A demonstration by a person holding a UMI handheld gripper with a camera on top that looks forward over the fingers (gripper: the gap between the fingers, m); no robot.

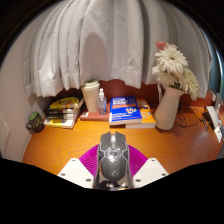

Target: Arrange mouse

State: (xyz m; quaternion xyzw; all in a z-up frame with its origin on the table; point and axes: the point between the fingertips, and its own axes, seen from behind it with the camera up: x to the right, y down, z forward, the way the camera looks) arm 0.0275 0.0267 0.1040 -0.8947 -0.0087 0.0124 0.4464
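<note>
A grey and black computer mouse [112, 158] sits between my gripper's [112, 165] two fingers, its nose pointing away from me. The magenta pads [90, 157] press against both of its sides, so the gripper is shut on the mouse. It is held just above the near part of a wooden desk [60, 148]. The underside of the mouse is hidden.
At the back of the desk stand a stack of books [63, 110], a pale jar [91, 96], a small bottle [101, 101], blue books [127, 110] and a vase of flowers [170, 85]. A white curtain [100, 45] hangs behind.
</note>
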